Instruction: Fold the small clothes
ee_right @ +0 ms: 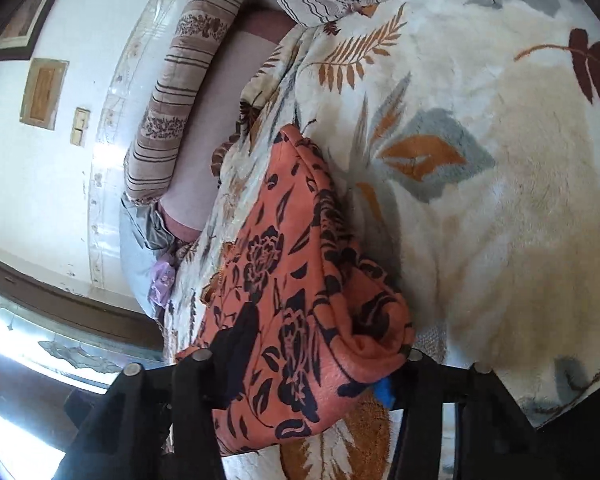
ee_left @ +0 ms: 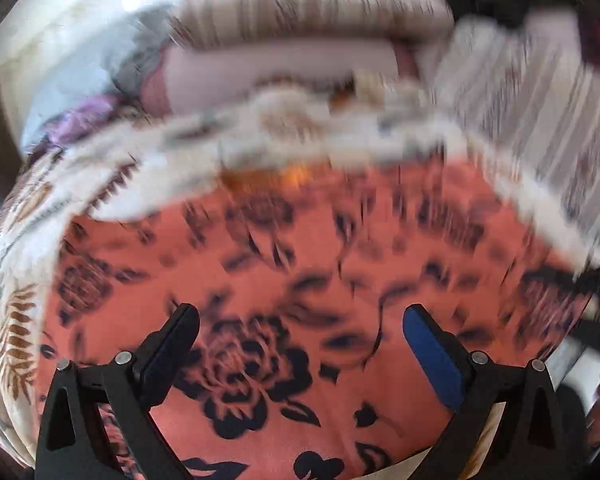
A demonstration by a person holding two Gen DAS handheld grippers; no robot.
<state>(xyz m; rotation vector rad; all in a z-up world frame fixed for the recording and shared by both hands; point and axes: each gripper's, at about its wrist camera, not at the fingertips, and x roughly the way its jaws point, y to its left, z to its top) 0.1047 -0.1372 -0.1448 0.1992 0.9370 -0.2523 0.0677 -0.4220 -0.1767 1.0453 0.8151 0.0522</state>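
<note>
An orange garment with a black flower print point(ee_left: 300, 300) lies spread on a cream leaf-patterned blanket point(ee_left: 28, 280). In the blurred left wrist view my left gripper point(ee_left: 300, 328) hangs open just above the cloth, holding nothing. In the right wrist view the same garment point(ee_right: 300, 280) is bunched and draped between the fingers of my right gripper point(ee_right: 304, 376). The jaws are closed on a fold of it, and cloth hides the fingertips. The blanket point(ee_right: 500, 160) fills the right side.
Striped pillows point(ee_right: 176, 92) and a pink sheet point(ee_right: 220, 120) lie at the bed's far side against a white wall point(ee_right: 28, 200). A grey and purple bundle point(ee_right: 156, 264) sits by the blanket's edge. A bright window point(ee_right: 28, 344) is at lower left.
</note>
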